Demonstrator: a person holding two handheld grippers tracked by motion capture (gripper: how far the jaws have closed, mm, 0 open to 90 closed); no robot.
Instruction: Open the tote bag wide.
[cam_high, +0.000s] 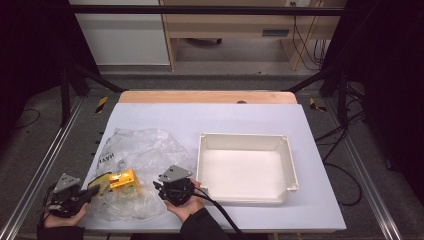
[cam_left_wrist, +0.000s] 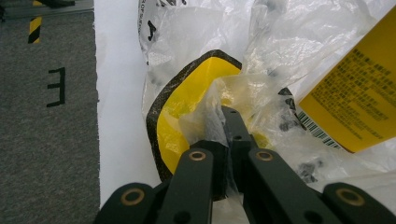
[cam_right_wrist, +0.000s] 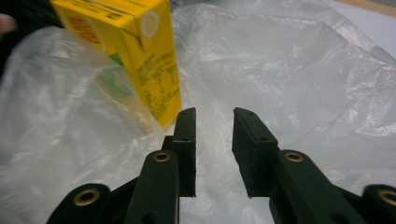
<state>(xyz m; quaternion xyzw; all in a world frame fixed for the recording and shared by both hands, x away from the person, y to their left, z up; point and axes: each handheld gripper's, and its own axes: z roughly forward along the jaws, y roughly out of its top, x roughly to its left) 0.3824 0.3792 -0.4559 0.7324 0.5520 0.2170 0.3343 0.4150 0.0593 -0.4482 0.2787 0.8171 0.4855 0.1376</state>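
left gripper (cam_left_wrist: 227, 122): jaws closed, pinching bag (cam_high: 142, 150) film
right gripper (cam_right_wrist: 214, 122): jaws part open, holding nothing, over bag
box (cam_high: 123, 179): yellow, inside bag
tray (cam_high: 291, 160): right of bag

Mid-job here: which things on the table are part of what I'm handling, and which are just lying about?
In the job:
clear plastic bag, pinched by the left tongs
yellow carton
yellow black-edged item
right tongs, open

Lying about:
white tray
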